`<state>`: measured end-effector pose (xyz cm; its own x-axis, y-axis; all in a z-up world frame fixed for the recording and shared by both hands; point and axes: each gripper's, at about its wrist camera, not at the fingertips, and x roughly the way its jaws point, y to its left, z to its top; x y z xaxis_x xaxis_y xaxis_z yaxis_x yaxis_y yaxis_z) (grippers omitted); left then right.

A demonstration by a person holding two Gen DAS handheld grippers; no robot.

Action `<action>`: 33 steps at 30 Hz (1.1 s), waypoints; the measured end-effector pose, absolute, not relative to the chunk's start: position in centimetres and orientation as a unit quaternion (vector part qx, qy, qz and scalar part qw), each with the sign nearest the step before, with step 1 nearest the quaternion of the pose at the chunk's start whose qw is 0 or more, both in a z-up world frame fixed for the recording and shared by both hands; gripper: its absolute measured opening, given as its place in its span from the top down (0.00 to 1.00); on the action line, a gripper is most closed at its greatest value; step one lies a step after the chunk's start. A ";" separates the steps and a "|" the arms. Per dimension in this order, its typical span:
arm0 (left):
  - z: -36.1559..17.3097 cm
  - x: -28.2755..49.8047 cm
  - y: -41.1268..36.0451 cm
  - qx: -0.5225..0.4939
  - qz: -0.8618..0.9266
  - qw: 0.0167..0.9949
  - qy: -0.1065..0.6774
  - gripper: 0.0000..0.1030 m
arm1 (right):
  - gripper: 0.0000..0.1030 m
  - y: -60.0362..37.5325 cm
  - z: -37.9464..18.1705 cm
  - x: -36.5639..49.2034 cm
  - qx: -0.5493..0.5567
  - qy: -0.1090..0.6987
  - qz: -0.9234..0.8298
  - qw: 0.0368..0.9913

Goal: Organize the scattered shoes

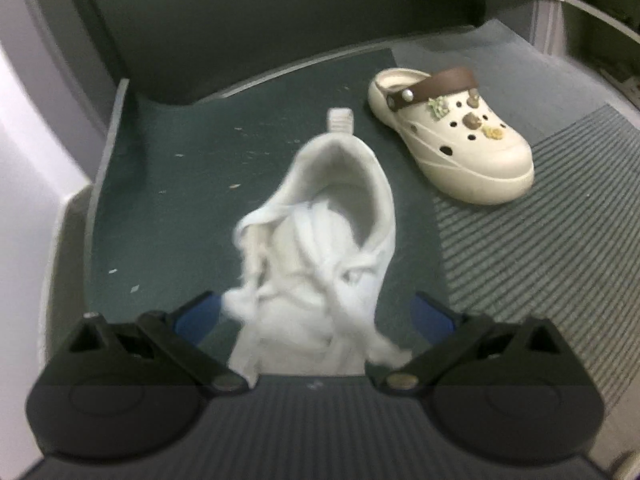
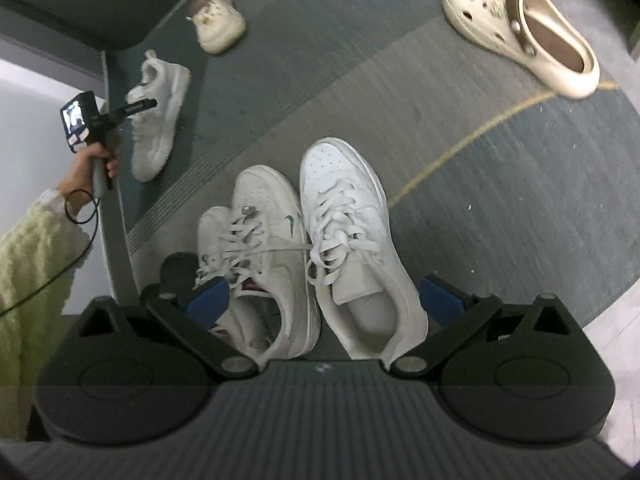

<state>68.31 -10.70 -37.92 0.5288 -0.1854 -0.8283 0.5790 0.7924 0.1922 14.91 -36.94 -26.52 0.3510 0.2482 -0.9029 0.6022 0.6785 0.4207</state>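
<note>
In the left wrist view a white sneaker [image 1: 320,248] lies on the dark mat, heel away from me, its laces between my left gripper's [image 1: 316,316] wide-open fingers. A cream clog with a brown strap [image 1: 448,132] sits to its right. In the right wrist view my right gripper [image 2: 324,296] is open above two white sneakers [image 2: 264,248] [image 2: 352,232] standing side by side, toes away. The left gripper [image 2: 120,114] shows at far left over the same sneaker [image 2: 160,120]. A second cream clog [image 2: 524,28] lies top right, the first clog [image 2: 218,20] top middle.
A dark green mat [image 1: 180,184] borders striped grey carpet [image 1: 540,240]. A dark wall [image 1: 240,20] stands behind the mat, a white wall [image 1: 24,160] at left. A shelf unit [image 1: 592,8] is at top right. A yellow line [image 2: 480,132] crosses the floor.
</note>
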 end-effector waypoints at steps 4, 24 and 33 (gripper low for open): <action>-40.5 70.0 -12.2 0.256 -0.206 0.839 0.433 0.06 | 0.00 -36.6 -26.4 15.3 0.374 0.552 -0.124 0.735; -35.6 59.0 -16.0 0.320 -0.277 0.810 0.405 0.24 | 0.00 -36.3 -19.4 12.9 0.326 0.497 -0.165 0.787; -27.2 48.0 -23.3 0.354 -0.378 0.786 0.338 0.24 | 0.00 -40.0 -14.0 7.5 0.331 0.412 -0.239 0.815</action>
<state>47.98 -23.27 -27.20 0.4860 -0.3543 -0.7990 0.8329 0.4646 0.3007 7.47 -39.99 -14.04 0.5467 -0.1168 -0.8291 0.6622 0.6663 0.3428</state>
